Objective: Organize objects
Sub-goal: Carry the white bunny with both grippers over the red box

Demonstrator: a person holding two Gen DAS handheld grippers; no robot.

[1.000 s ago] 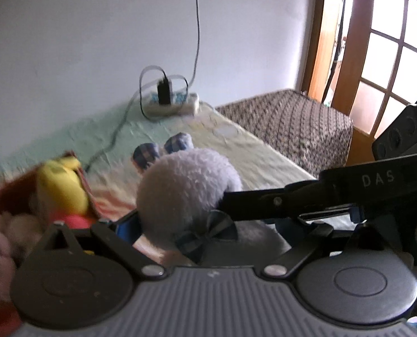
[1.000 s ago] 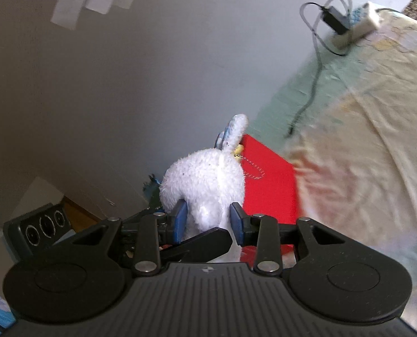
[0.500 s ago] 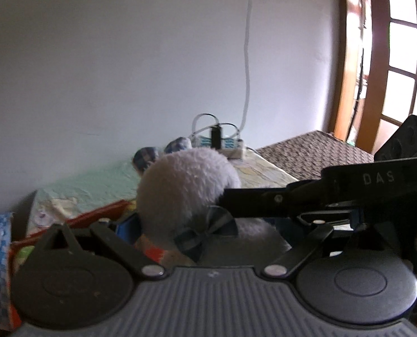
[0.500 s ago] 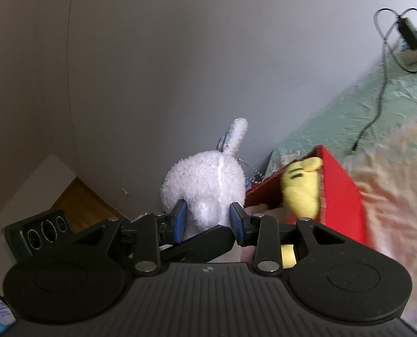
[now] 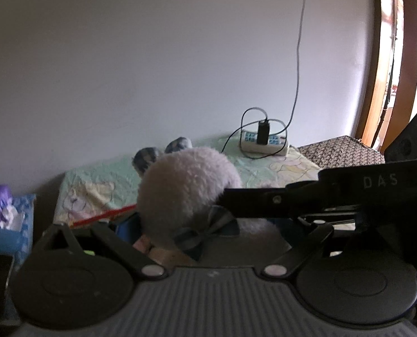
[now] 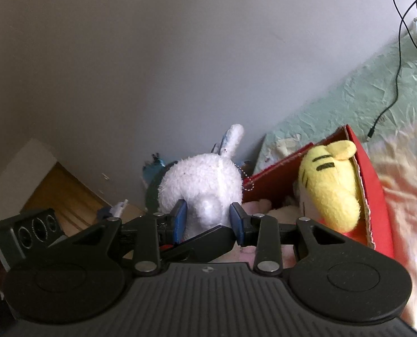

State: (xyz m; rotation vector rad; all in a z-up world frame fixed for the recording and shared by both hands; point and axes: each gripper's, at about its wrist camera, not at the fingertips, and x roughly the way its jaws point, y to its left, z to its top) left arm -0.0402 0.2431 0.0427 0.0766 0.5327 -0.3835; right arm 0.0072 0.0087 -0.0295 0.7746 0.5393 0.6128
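A white plush rabbit (image 6: 203, 185) with a checked bow is held by both grippers above the left end of a red box (image 6: 377, 196). My right gripper (image 6: 208, 219) is shut on its body, blue pads on both sides. In the left wrist view the plush rabbit (image 5: 188, 188) sits between my left gripper's (image 5: 205, 224) jaws; the right gripper's black finger (image 5: 292, 199) crosses in front. A yellow striped plush toy (image 6: 329, 185) lies in the red box, with pink plush under it.
The box rests on a bed with a pale green and cream sheet (image 6: 362, 98). A white power strip (image 5: 264, 143) with a plugged charger and cables lies by the wall. A blue tissue pack (image 5: 9, 224) sits left of the bed. A brown patterned cushion (image 5: 340, 151) is at right.
Both grippers have carried the plush rabbit left toward the red box; the box and the yellow toy now show larger in the right wrist view, and the left view has swung up.
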